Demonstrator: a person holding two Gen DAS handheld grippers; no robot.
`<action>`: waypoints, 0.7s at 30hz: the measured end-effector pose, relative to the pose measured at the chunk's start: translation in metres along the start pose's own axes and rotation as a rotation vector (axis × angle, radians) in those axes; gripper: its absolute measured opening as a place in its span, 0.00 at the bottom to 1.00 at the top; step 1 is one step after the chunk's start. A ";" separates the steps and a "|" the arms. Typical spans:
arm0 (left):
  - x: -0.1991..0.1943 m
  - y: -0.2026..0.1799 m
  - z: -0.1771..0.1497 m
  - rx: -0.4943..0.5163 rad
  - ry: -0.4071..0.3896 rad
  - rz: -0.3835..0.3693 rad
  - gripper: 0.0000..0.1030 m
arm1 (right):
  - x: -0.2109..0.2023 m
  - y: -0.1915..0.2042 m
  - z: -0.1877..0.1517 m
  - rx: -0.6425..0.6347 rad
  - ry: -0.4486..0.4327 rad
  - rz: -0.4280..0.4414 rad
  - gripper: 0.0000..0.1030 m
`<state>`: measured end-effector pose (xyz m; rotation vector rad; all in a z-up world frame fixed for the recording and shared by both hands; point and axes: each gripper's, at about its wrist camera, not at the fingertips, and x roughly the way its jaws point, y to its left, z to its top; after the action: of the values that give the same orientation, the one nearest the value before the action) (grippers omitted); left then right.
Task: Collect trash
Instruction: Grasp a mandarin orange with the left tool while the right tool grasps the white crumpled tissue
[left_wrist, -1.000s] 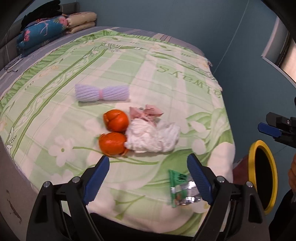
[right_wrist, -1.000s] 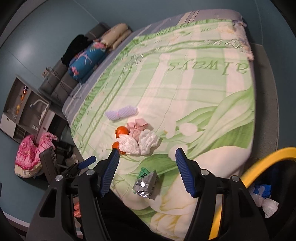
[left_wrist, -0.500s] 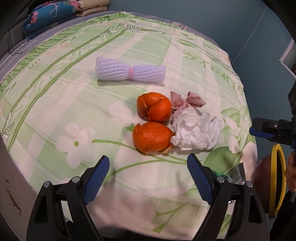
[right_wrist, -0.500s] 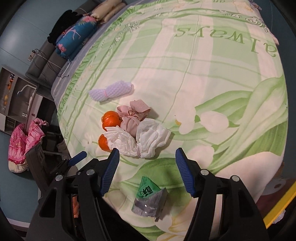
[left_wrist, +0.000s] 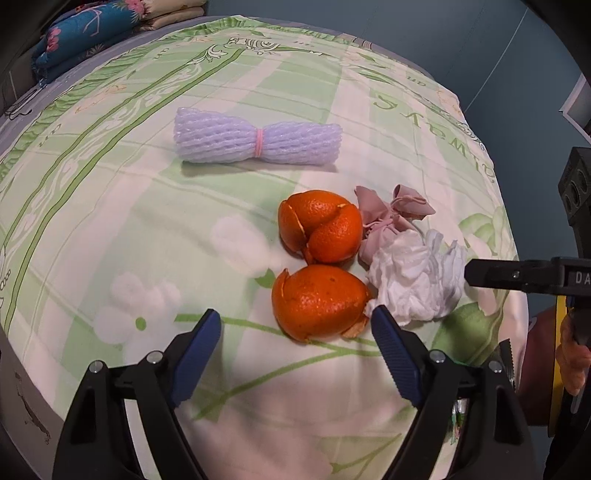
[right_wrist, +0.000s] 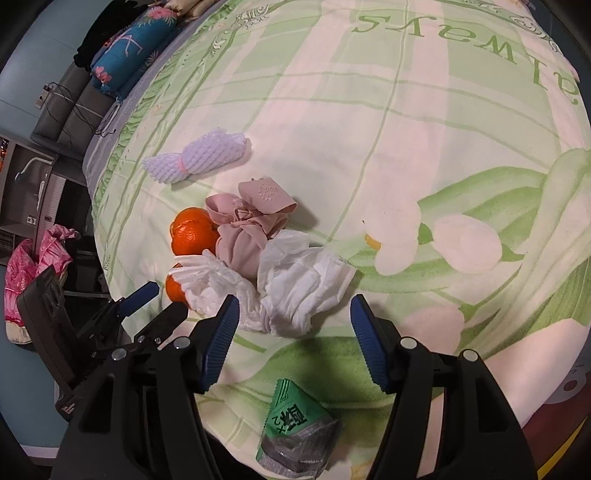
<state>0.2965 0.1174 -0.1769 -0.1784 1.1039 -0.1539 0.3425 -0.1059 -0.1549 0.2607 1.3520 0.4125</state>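
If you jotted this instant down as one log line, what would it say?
left claw: open, closing a little, nothing between, over near peel | right claw: open, empty, over tissue | wrapper: on bed edge

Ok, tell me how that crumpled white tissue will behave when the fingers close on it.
The crumpled white tissue looks thin and loosely wadded, so it will probably squash flat rather than resist. It seems very light, so it may drag or lift easily. It touches the pink pouch and an orange peel, which might shift with it.

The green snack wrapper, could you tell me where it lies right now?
In the right wrist view the green snack wrapper lies near the bed's edge, nearer the camera than the crumpled white tissue.
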 end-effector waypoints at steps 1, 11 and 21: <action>0.002 0.000 0.001 0.000 0.006 -0.006 0.70 | 0.003 0.000 0.000 0.001 0.005 -0.002 0.58; 0.014 -0.012 0.006 0.042 0.017 -0.054 0.48 | 0.023 0.003 0.004 -0.010 0.035 -0.036 0.43; 0.008 -0.024 0.001 0.099 -0.006 -0.015 0.39 | 0.021 0.014 -0.001 -0.081 0.004 -0.072 0.16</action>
<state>0.2999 0.0927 -0.1786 -0.0980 1.0868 -0.2209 0.3433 -0.0840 -0.1681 0.1442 1.3410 0.4067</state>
